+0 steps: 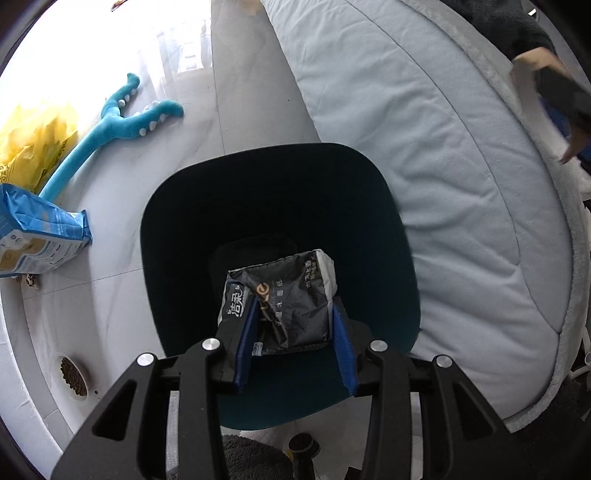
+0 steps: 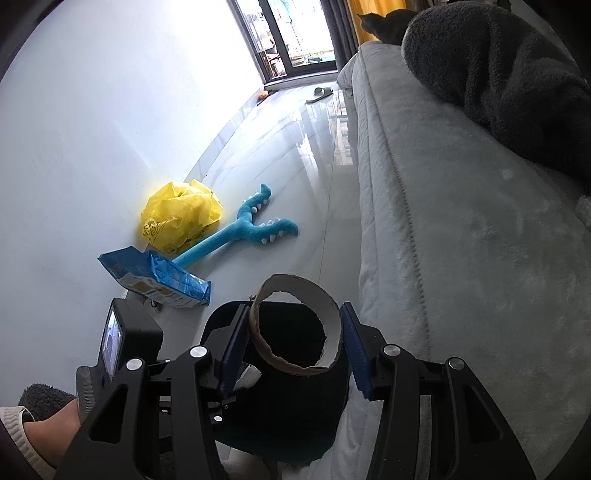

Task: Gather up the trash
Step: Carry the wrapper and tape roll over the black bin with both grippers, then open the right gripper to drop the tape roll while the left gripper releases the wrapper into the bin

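Observation:
A dark teal trash bin (image 1: 280, 192) stands on the floor beside the sofa; it also shows in the right wrist view (image 2: 295, 398). My left gripper (image 1: 293, 314) hovers over the bin's mouth with its blue pads either side of a crumpled dark grey tissue wrapper (image 1: 291, 306); the jaws are apart and the wrapper sits loosely between them. My right gripper (image 2: 295, 325) is shut on a brown cardboard ring (image 2: 295, 328) and holds it above the bin. The left gripper's camera body (image 2: 125, 339) shows at the left.
A light grey sofa (image 2: 461, 258) runs along the right, with a dark grey blanket (image 2: 498, 74) and a cat (image 2: 391, 26) on it. On the floor lie a blue bag (image 2: 159, 280), a yellow plastic bag (image 2: 181, 214), a blue plush toy (image 2: 243, 229), a slipper (image 2: 321, 94) and a bowl of pet food (image 1: 75, 376).

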`<state>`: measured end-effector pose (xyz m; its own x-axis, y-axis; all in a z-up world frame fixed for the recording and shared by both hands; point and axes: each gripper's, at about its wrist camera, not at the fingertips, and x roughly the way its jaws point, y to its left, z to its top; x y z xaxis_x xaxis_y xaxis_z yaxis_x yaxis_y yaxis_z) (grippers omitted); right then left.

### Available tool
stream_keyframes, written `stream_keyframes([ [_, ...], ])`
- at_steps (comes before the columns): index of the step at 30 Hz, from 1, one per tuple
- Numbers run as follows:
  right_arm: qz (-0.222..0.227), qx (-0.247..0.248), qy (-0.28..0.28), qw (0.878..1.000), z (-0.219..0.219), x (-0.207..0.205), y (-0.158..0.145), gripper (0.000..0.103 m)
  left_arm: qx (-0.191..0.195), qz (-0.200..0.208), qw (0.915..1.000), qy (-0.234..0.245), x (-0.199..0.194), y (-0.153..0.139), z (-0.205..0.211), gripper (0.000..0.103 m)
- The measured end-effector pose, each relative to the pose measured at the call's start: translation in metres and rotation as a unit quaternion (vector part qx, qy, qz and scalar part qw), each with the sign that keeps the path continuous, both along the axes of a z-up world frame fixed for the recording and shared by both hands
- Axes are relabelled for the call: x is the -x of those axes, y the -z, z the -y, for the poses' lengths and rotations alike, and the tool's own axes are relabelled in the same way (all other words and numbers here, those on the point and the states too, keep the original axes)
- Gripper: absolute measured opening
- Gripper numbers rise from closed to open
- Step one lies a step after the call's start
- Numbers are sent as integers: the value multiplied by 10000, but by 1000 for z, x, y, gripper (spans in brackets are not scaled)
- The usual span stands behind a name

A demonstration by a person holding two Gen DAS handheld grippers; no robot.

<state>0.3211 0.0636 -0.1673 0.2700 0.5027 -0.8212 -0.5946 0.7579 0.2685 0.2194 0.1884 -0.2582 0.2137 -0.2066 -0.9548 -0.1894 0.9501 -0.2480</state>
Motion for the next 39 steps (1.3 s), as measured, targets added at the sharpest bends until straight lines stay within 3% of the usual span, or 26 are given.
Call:
stream_keyframes([
  [10,-337,212,-15,9992,-20,-6,28,50,-106,428,9990,-71,14,-22,-22,64],
  [15,-418,350,-17,9985,-32,-8,42,50,-180,910,9955,-174,22,-42,-36,69],
  [25,-592,805,-173,9948,-57,-6,81,50,-819,1723,9806,-452,38,-76,-59,69],
  [29,-725,959,-265,9924,-65,-2,97,50,-678,1875,9783,-573,43,-86,-68,69],
  [33,-855,1119,-390,9893,-71,2,114,50,-808,2055,9740,-499,48,-99,-68,71],
  [39,-957,1420,-595,9834,-82,11,135,50,-768,2551,9626,-491,56,-122,-65,74],
])
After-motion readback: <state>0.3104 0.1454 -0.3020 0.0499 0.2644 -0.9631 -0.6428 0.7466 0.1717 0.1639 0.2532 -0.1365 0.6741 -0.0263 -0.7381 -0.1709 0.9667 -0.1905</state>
